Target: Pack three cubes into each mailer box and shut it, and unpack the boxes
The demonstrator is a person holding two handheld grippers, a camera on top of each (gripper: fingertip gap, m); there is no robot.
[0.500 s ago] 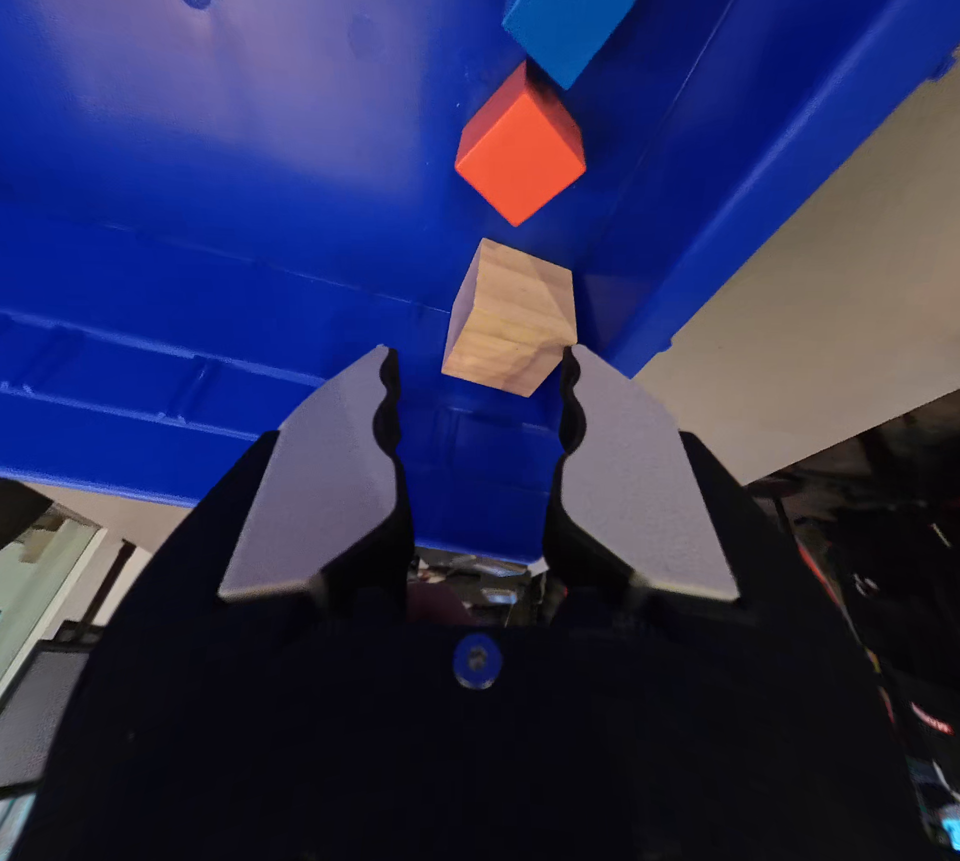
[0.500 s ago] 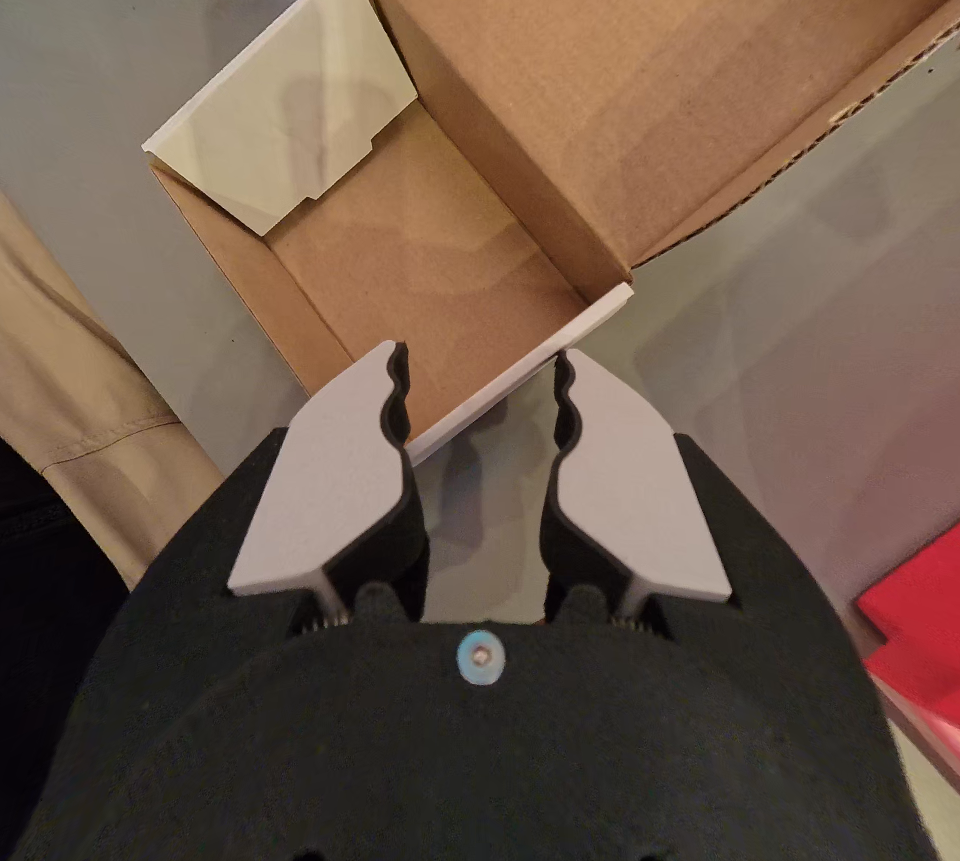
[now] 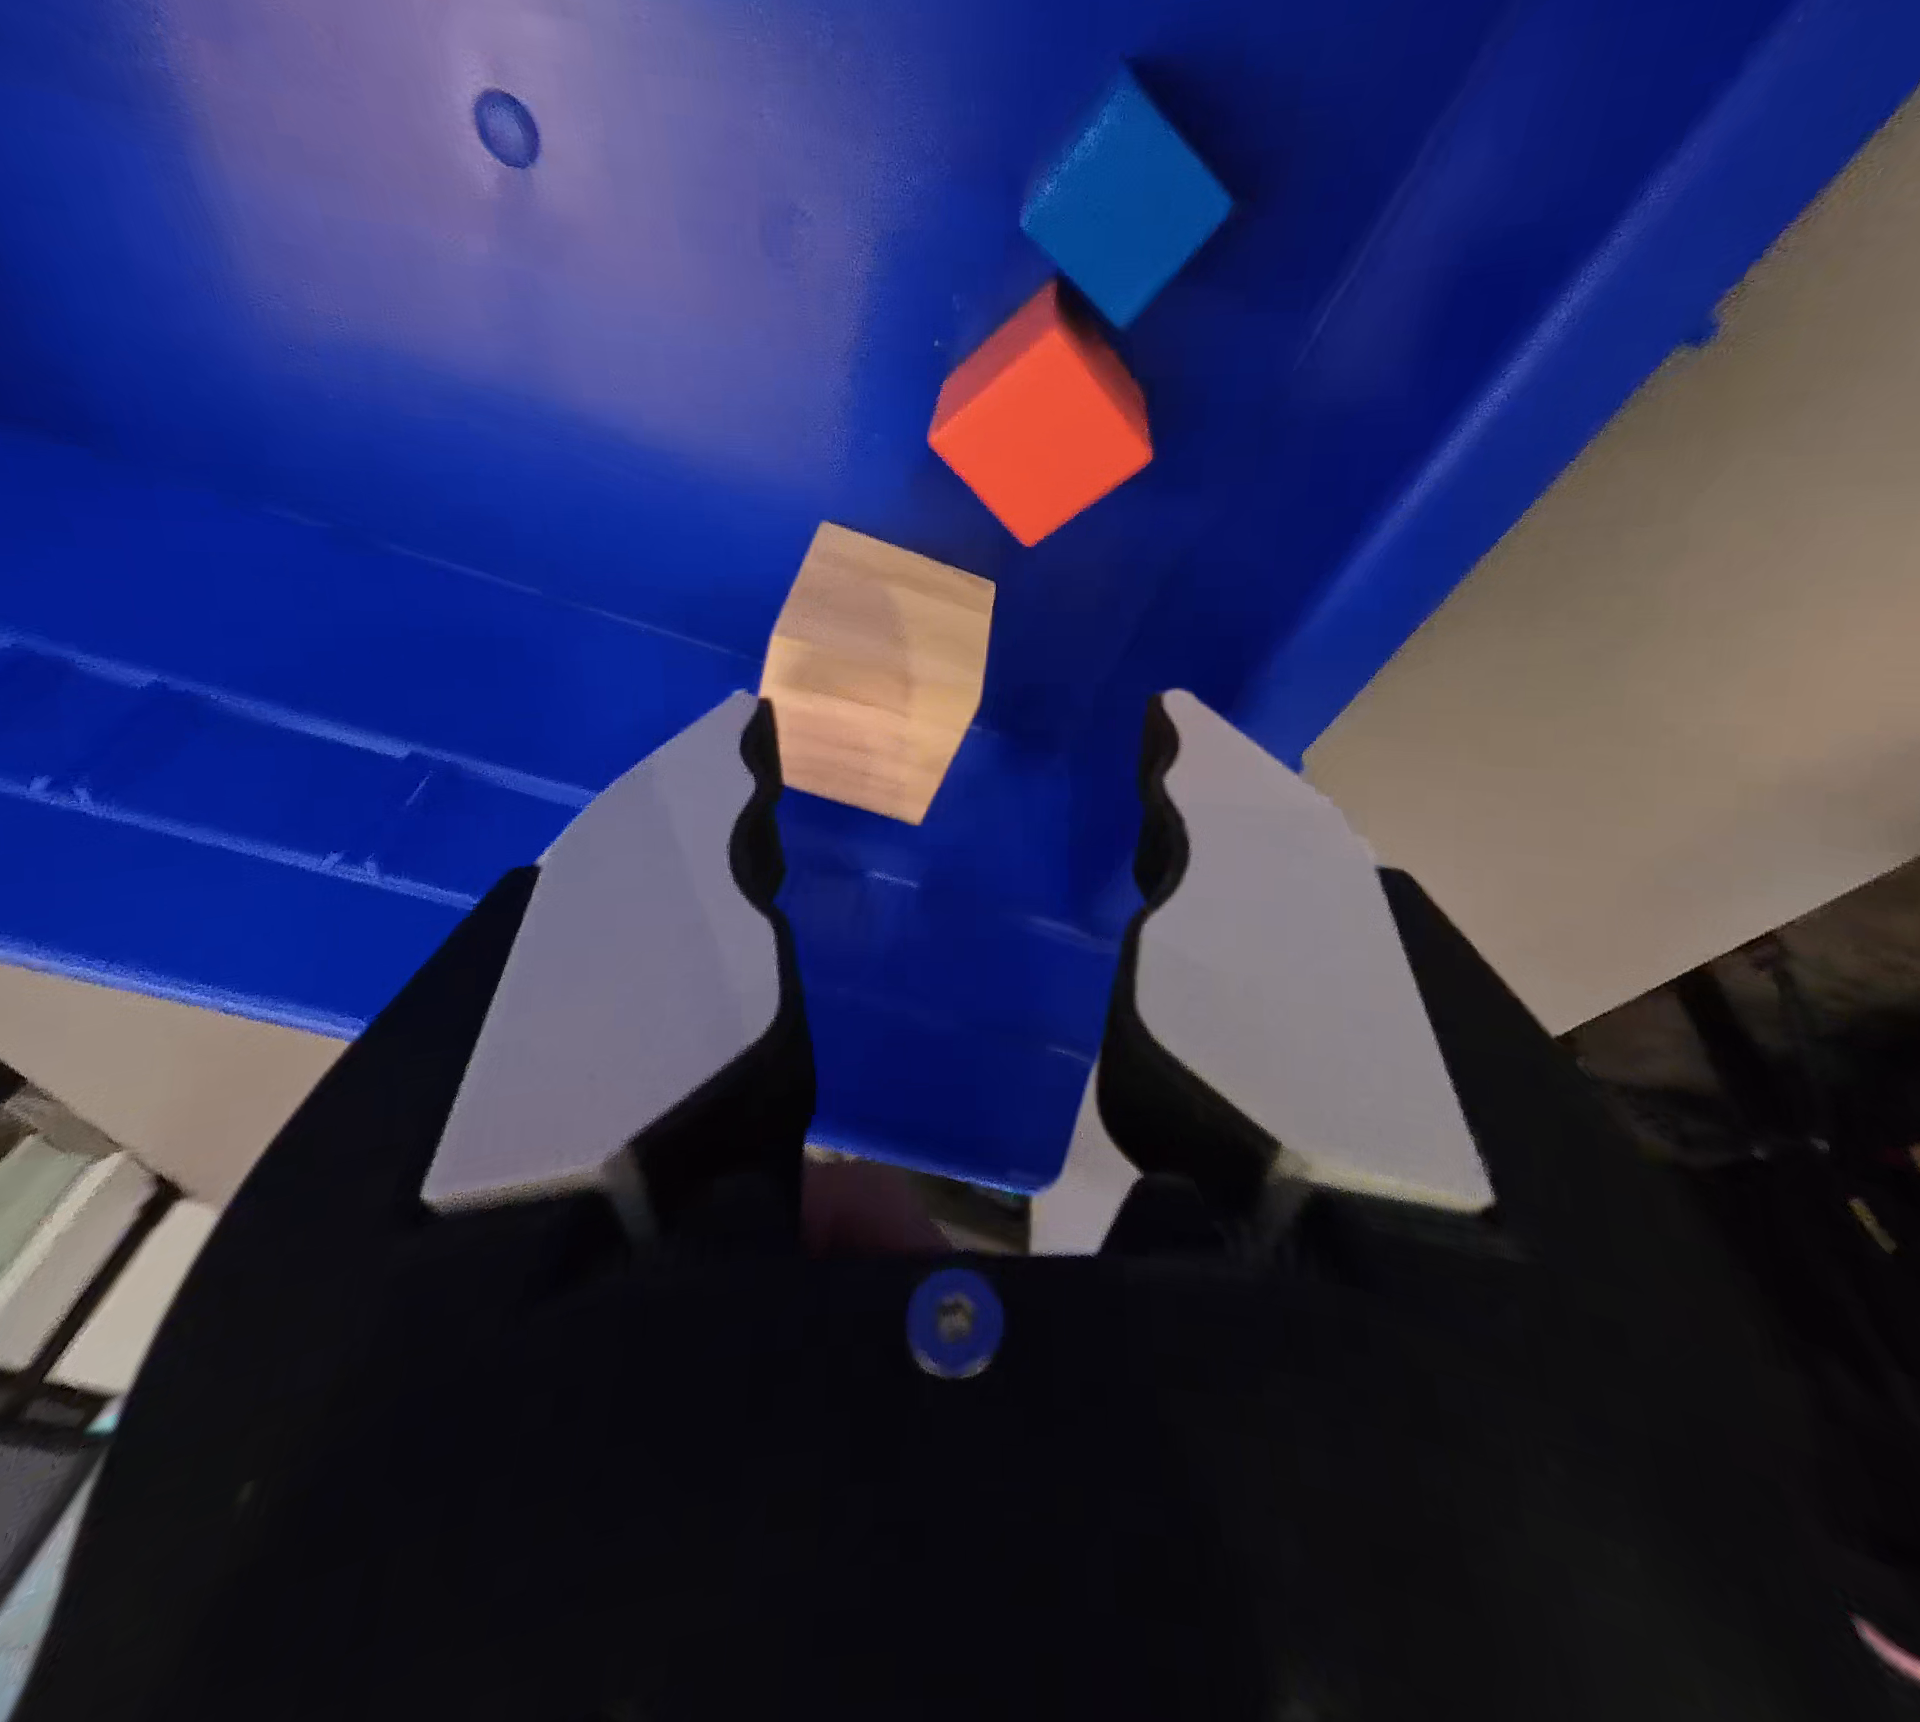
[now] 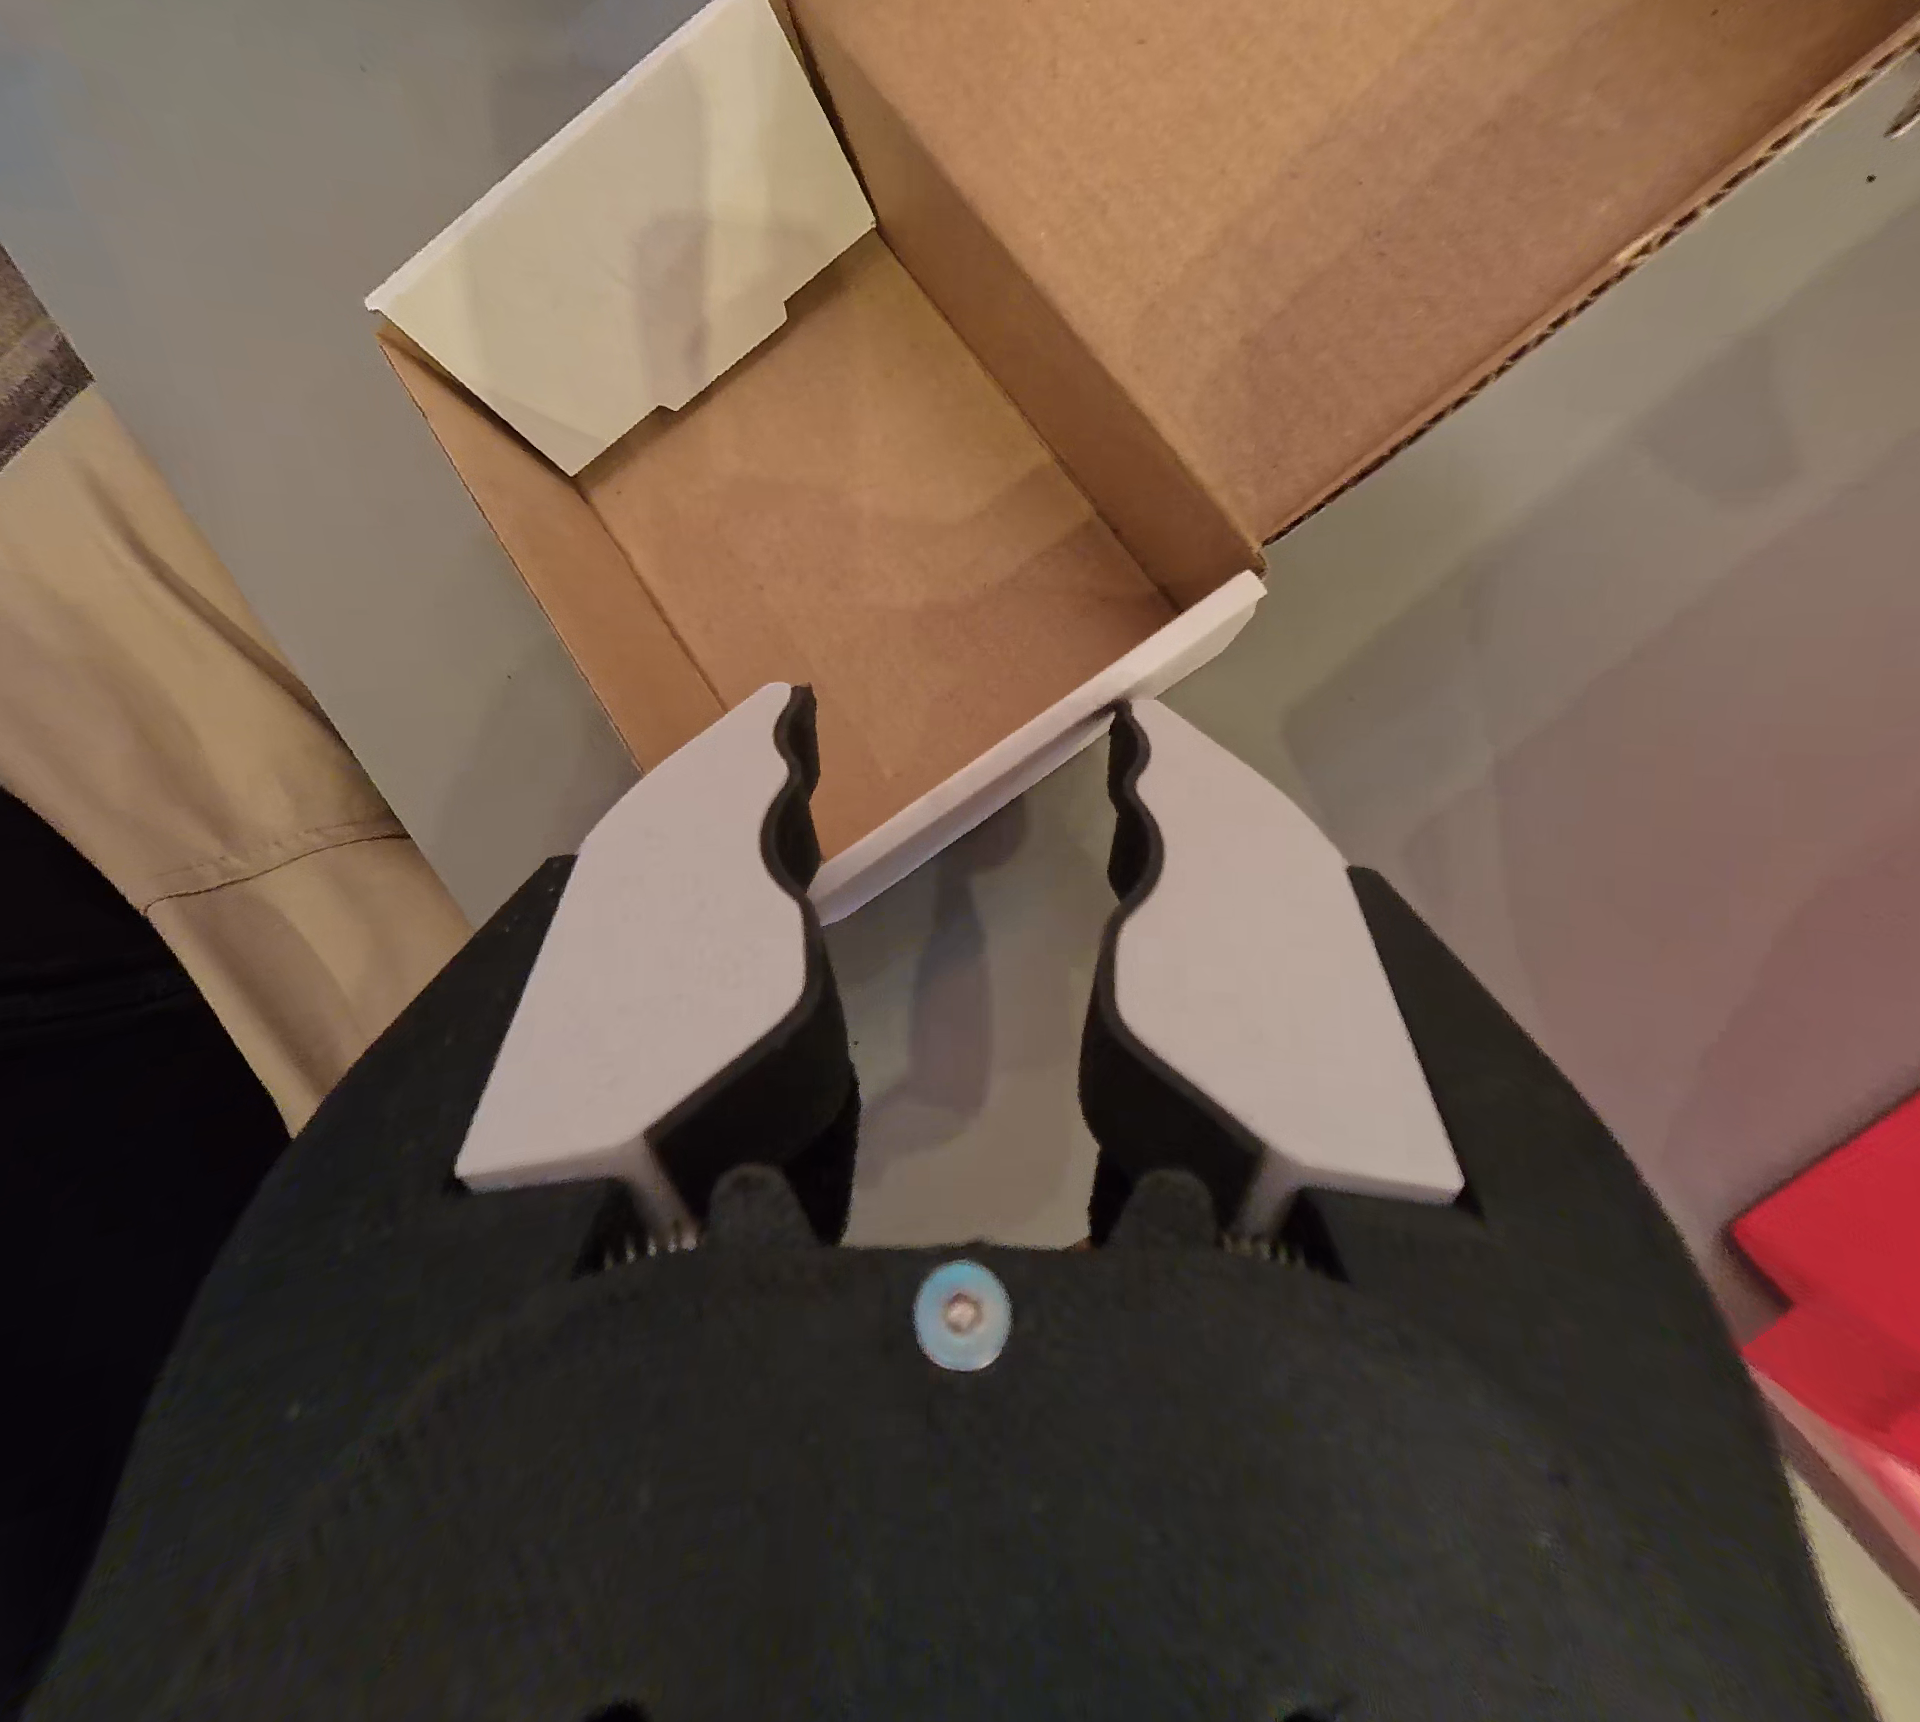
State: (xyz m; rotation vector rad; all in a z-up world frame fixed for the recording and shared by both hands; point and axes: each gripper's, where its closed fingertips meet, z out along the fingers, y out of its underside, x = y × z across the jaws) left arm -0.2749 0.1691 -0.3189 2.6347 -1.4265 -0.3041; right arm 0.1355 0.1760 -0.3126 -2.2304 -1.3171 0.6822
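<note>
Your left gripper (image 3: 954,716), empty with its jaws apart, has pulled back right, so the wooden cube (image 3: 876,673) now sits at eleven o'clock, needing re-centring, while your right gripper (image 4: 961,716) hangs unclenched over the empty box (image 4: 862,529).

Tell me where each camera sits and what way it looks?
Left wrist view: sits on the left gripper, looking down into a blue bin at three cubes; open fingers show.
Right wrist view: sits on the right gripper, looking down at an open mailer box; open fingers show.
Shared: maybe the bin, a blue corner top left.
</note>
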